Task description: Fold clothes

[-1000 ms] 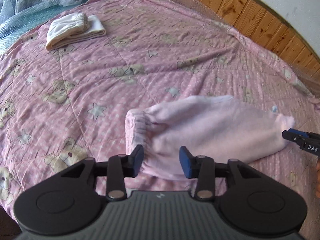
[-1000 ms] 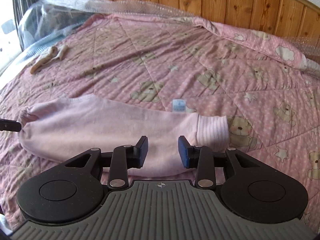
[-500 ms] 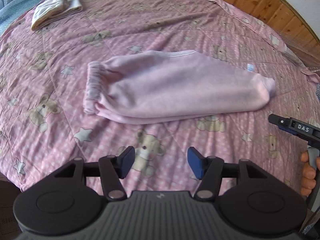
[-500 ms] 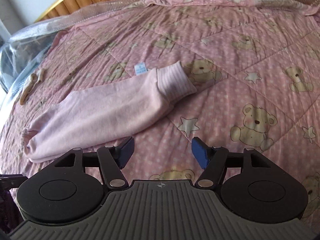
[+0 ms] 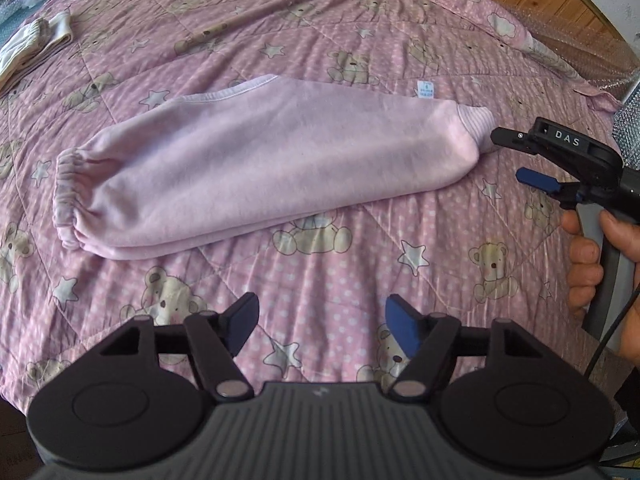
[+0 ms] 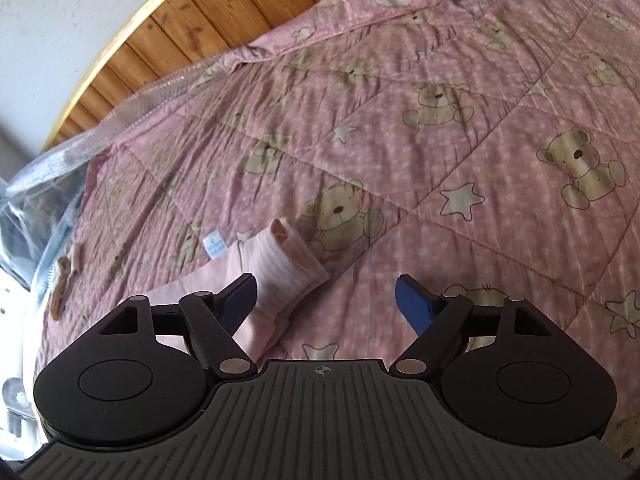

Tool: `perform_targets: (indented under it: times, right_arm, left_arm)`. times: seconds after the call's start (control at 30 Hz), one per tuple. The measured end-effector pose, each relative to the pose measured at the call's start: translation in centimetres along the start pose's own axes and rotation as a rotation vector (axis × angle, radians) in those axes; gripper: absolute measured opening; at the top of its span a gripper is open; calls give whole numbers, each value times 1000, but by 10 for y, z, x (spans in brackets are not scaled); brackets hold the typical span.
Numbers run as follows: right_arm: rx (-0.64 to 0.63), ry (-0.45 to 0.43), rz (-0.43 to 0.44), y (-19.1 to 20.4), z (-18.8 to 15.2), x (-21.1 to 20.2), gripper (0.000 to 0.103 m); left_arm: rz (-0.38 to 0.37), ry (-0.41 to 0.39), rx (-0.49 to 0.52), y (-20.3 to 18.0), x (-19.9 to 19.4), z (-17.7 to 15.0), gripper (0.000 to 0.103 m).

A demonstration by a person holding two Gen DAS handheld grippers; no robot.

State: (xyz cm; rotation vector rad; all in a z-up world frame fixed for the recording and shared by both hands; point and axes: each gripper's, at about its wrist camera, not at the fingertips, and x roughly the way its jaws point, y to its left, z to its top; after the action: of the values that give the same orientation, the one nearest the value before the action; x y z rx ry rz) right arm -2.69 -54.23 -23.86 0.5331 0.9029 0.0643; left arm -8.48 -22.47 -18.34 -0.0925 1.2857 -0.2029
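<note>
Left wrist view, scanned left to right: a cream folded garment (image 5: 36,46) is seen at the far left edge of the pink bear-print quilt (image 5: 320,20), well apart from everything else. The pink trousers (image 5: 256,160) are laid flat on the quilt, folded lengthwise into one long band. The long axis is run left to right across the frame, tilted slightly, with the right end farther up. The elastic waistband (image 5: 66,200) is pointed left; the ribbed cuff (image 5: 476,120) is pointed right. A small white care label (image 5: 425,90) is seen just beyond the upper edge near the cuff end. The left gripper (image 5: 322,322) is held above bare quilt, near the trousers' lower edge but apart from it; its jaws are spread wide and nothing is gripped. At the right edge the right gripper (image 5: 516,158) is seen side-on, held by a hand (image 5: 596,256), its tip just beside the cuff; contact cannot be confirmed from this angle. Right wrist view: the cuff (image 6: 286,260) is seen at lower left, partly hidden behind the left-hand finger (image 6: 240,298), with the label (image 6: 215,246) just left of it. The right gripper (image 6: 326,300) is shown with jaws wide apart, nothing between them but quilt (image 6: 480,100). A wooden headboard (image 6: 224,12) is seen beyond the quilt.
</note>
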Motion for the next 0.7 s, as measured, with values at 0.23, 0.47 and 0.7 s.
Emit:
perform_targets:
  times: [0.23, 0.47, 0.7]
  right_arm:
    - [-46, 19, 116, 4, 6, 18, 72]
    - [-270, -5, 89, 33, 22, 16, 8]
    - [-263, 45, 64, 24, 34, 27, 28]
  left_arm:
    - [29, 18, -23, -9, 8, 7, 71]
    - [12, -17, -35, -25, 3, 19, 71]
    - [1, -14, -4, -31, 12, 39, 71]
